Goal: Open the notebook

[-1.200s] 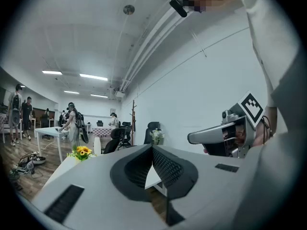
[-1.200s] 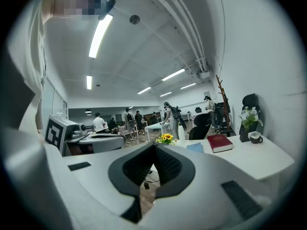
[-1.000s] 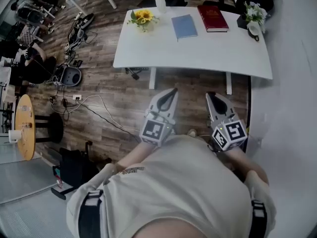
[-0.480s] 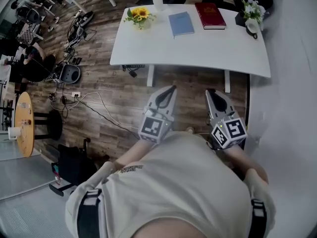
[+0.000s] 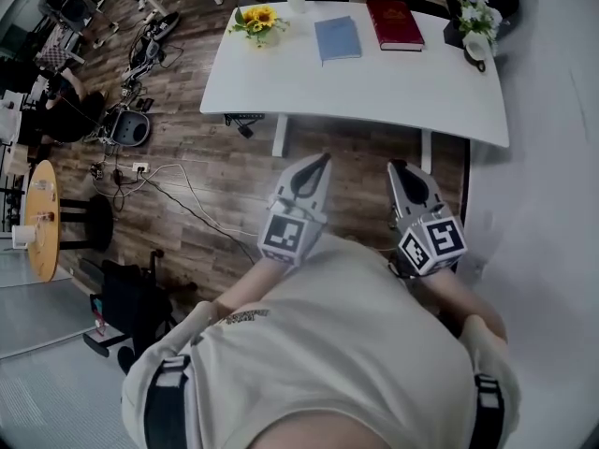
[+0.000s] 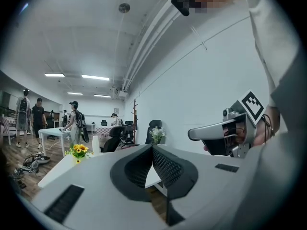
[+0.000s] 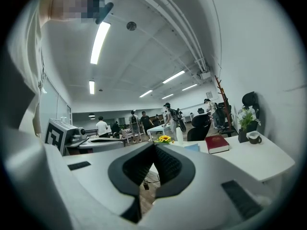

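Head view: left gripper [image 5: 322, 161] and right gripper [image 5: 396, 167] are both held low over the floor [image 5: 215, 204], short of the bench [image 5: 374, 92]. The blue notebook [image 5: 337, 38] lies closed on the bench's far half, between the sunflowers [image 5: 257, 19] and the red book [image 5: 394, 23]. Its long axis runs away from the person. It's well apart from both grippers and almost dead ahead of the left, so the left looks nearer.

Left gripper view: jaws pressed together, nothing between them. Can't make out the notebook here.

Right gripper view: jaws pressed together, empty. The notebook sits just right of the tips' line, beside the red book. My guess is the approach comes first.
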`<state>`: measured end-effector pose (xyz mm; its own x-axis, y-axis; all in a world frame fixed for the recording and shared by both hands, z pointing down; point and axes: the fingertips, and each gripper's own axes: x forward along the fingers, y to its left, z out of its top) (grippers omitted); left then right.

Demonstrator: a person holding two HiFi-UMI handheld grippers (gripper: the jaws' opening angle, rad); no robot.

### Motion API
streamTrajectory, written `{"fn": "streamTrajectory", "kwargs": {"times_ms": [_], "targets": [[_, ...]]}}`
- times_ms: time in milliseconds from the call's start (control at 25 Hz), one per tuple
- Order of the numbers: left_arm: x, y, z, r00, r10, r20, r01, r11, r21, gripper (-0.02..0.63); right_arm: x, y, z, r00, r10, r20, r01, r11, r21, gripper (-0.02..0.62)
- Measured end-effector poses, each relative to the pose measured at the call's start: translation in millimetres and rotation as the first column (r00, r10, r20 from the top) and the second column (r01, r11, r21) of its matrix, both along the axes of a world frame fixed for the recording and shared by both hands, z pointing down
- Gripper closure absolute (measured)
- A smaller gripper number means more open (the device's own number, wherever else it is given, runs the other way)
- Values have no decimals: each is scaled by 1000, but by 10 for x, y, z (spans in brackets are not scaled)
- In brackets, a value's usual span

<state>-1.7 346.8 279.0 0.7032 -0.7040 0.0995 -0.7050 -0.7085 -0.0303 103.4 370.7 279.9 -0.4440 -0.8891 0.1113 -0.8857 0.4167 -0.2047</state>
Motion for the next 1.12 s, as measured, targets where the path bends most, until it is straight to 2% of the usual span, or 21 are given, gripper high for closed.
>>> {"fn": "streamTrajectory", "kwargs": {"times_ms": [240,600,1120], "targets": [[69,-20,80,1000,-20,7,20,1000,4,604,64,-58,22,1000,-30,4,30,1000,-2,592],[115,-311,145,999,-44,19,44,999,8,604,124,-348,110,999,-40,13,40,999,12,592],[129,-1108,386,1000,2,23,-1,1000,-20,604,132,-1079,332,1000,6,20,-6,1000,-15,592]]}}
